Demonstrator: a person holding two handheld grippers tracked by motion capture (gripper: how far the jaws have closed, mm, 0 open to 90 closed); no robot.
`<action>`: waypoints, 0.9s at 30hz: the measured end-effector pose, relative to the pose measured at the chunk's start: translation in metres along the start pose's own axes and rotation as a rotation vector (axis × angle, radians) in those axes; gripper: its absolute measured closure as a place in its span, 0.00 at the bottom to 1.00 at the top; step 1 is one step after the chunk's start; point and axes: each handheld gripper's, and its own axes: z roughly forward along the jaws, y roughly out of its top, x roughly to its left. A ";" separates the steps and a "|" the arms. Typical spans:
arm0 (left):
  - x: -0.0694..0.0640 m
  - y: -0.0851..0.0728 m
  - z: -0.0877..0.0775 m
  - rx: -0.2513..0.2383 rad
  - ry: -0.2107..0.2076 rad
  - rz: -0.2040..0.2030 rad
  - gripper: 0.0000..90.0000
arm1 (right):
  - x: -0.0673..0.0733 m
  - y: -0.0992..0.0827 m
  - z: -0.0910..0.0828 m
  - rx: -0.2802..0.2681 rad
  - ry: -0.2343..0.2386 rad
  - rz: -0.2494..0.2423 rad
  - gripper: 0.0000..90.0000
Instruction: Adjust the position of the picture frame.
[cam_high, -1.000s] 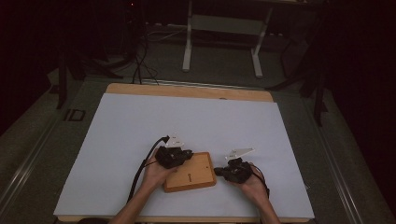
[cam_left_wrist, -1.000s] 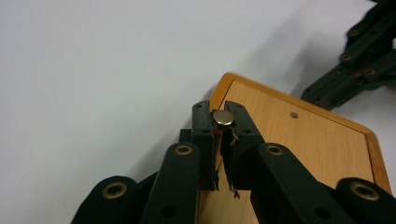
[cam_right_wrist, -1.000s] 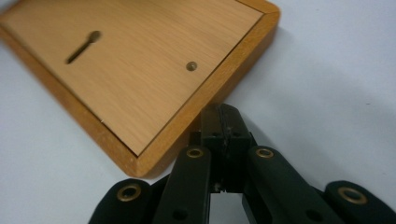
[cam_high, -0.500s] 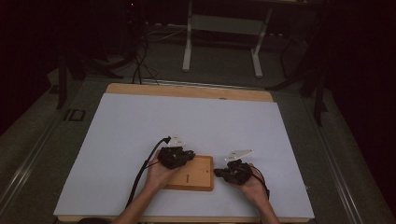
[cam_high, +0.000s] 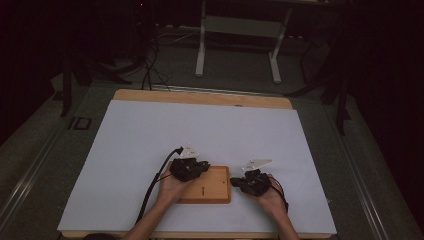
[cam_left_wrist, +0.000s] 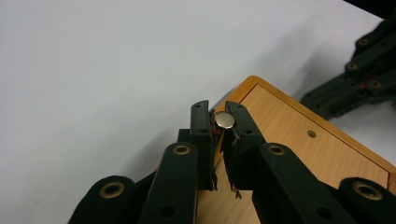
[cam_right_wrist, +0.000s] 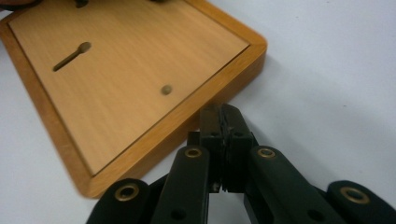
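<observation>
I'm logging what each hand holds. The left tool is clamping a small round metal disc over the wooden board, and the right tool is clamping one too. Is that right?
Not quite. The left tool does pinch a small round metal disc at the wooden board. The right tool holds none: in the right gripper view its jaws are shut on nothing, beside the board's edge.

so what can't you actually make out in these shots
- High view: the left gripper and hand cover the wooden board's near-left corner; the small metal knob is too small to pick out there.
- Left gripper view: the jaws flank the knob and hide what it is fixed to.
- Right gripper view: the right gripper has its jaws together at the board's rim; whether they touch it is unclear. The board's far edge is cut off by the frame.
</observation>
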 end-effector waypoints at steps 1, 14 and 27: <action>0.000 0.000 0.000 0.000 0.000 0.000 0.92 | 0.000 0.000 0.000 0.000 0.000 0.000 0.99; -0.002 0.001 0.000 0.005 -0.005 -0.005 0.92 | 0.000 0.002 -0.005 -0.046 -0.022 -0.016 0.94; 0.005 0.001 -0.006 -0.037 -0.028 -0.030 0.80 | 0.000 0.003 -0.005 -0.058 -0.027 -0.025 0.93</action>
